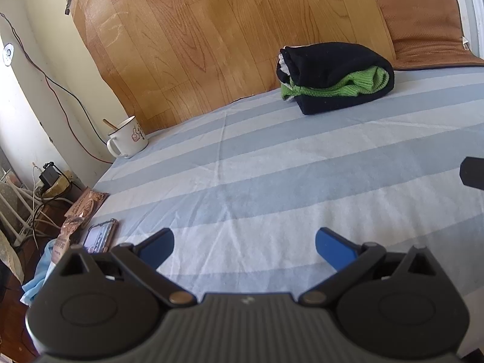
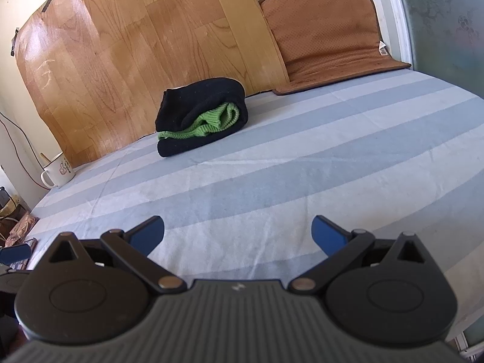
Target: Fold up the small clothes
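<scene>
While both grippers are held low over it, a bed sheet (image 1: 272, 163) in pale blue and white stripes is seen filling most of each view. Behind it, a wood-grain panel (image 1: 196, 36) is propped against the wall, and a brown mat (image 2: 326, 39) is leaned up beside the panel, with its lower edge lying on the sheet.

A folded bundle of clothes (image 2: 201, 116) is placed at the far side of the sheet, close to the panel. It is made up of a black garment wrapped around a green knit one (image 2: 211, 121), whose ribbed edge is shown at the open side. In the left view a little white cloth is also seen at the bundle's end. The bundle is well apart from both grippers.

The left gripper (image 1: 244, 243) is shown with its blue-padded fingers spread wide, nothing held between them, only bare sheet below. The right gripper (image 2: 238, 231) is spread just as wide and is likewise empty.

A white mug (image 1: 128, 139) with a stick in it is set at the sheet's far left corner. A phone (image 1: 99, 236) and a snack packet (image 1: 86, 204) are laid at the left edge.
</scene>
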